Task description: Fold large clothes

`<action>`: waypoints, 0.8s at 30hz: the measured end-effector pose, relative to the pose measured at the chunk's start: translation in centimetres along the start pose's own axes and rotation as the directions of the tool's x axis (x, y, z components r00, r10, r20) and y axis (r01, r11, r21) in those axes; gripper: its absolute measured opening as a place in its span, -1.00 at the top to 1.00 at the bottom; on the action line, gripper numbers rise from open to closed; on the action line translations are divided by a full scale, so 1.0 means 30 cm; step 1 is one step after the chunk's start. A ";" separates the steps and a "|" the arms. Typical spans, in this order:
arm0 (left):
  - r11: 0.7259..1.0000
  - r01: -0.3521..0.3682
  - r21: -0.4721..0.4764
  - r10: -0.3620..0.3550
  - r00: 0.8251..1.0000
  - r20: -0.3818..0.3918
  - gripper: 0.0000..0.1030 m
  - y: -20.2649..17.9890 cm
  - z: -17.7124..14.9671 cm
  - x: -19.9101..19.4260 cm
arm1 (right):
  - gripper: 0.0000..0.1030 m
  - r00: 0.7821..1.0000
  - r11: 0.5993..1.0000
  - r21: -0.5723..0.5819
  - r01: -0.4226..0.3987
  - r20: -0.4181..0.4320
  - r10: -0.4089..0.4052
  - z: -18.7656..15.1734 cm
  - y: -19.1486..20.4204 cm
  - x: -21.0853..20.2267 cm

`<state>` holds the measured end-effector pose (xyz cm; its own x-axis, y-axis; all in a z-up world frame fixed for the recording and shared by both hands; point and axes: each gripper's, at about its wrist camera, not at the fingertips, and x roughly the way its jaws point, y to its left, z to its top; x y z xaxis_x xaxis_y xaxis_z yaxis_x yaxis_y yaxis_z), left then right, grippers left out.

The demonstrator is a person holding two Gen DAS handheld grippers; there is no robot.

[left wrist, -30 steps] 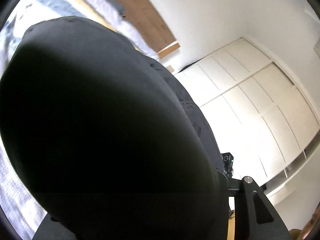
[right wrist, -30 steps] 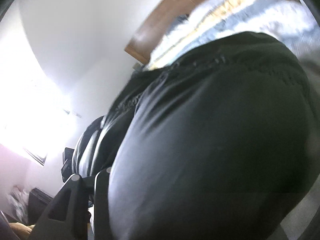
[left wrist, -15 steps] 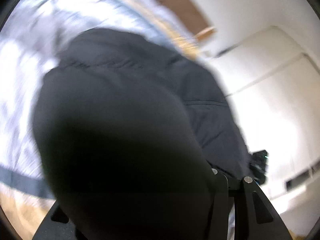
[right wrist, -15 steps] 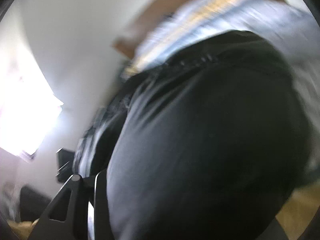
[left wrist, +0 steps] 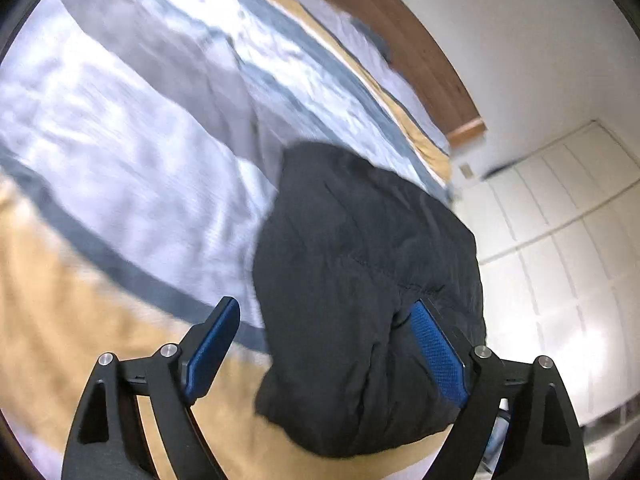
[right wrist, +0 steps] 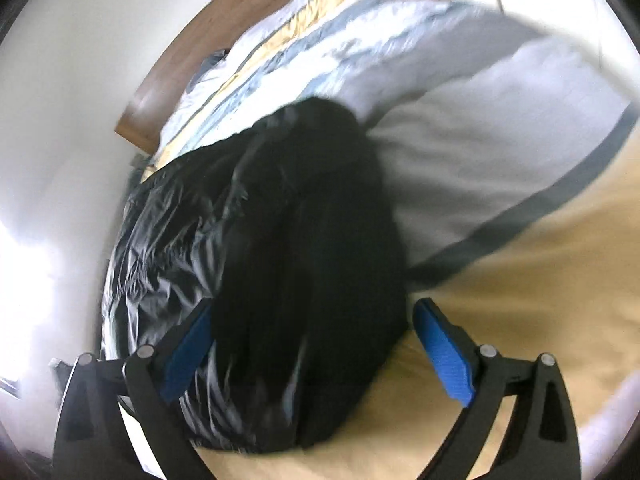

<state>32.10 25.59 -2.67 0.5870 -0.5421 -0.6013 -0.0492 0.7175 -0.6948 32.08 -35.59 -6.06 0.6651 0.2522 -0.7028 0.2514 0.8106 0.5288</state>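
Observation:
A bulky black padded jacket [left wrist: 360, 280] lies bunched on the bedcover [left wrist: 120, 152]. My left gripper [left wrist: 324, 320] hovers just over its near end with jaws opening. The right blue pad [left wrist: 436, 348] touches the fabric and the left pad [left wrist: 212, 344] stands free of it. In the right wrist view the same jacket [right wrist: 300, 248] fills the middle. My right gripper [right wrist: 316, 320] straddles it, jaws opening. Its left pad [right wrist: 188, 344] is partly hidden behind shiny folds, and its right pad [right wrist: 444, 352] is clear of the cloth.
The bedcover has white, grey and yellow bands [right wrist: 500, 288]. A wooden headboard [left wrist: 400, 28] runs along the white wall. White wardrobe doors [left wrist: 560, 220] stand to the right in the left wrist view. A bright window glare [right wrist: 24, 260] washes the left edge of the right wrist view.
Both grippers, shut on the black jacket before, have opened wide. The jacket has dropped from right in front of the cameras onto the bed, and both views have tilted down.

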 end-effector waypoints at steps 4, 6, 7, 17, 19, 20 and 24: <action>0.996 -0.079 0.045 0.077 0.996 0.045 -0.68 -0.076 -0.032 -0.122 | -0.90 0.998 0.997 -0.063 0.044 0.054 -0.041 -0.034 -0.017 -0.225; 0.989 -0.124 0.083 0.119 0.991 0.058 -0.68 -0.101 -0.069 -0.181 | -0.91 0.996 0.994 -0.093 0.059 0.077 -0.052 -0.095 -0.025 -0.372; 0.985 -0.138 0.103 0.132 0.989 0.065 -0.68 -0.125 -0.083 -0.200 | -0.91 0.995 0.992 -0.109 0.062 0.085 -0.053 -0.109 -0.031 -0.411; 0.922 -0.278 0.270 0.235 0.955 0.180 -0.70 -0.292 -0.446 -0.221 | -0.91 0.990 0.963 -0.252 0.094 0.121 -0.065 -0.424 0.104 -0.662; 0.914 -0.296 0.278 0.242 0.947 0.211 -0.76 -0.315 -0.508 -0.248 | -0.91 0.989 0.956 -0.273 0.109 0.127 -0.077 -0.476 0.129 -0.669; 0.907 -0.311 0.284 0.251 0.941 0.228 -0.83 -0.327 -0.544 -0.258 | -0.91 0.988 0.953 -0.282 0.114 0.130 -0.079 -0.509 0.144 -0.678; 0.866 -0.377 0.329 0.281 0.911 0.302 -0.99 -0.396 -0.671 -0.299 | -0.91 0.985 0.942 -0.311 0.126 0.155 -0.080 -0.626 0.211 -0.724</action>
<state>11.17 13.12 3.05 0.7651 -0.1596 -0.6239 0.0018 0.9693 -0.2457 6.02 -26.02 3.62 0.7437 0.1014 -0.6608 0.1016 0.9598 0.2617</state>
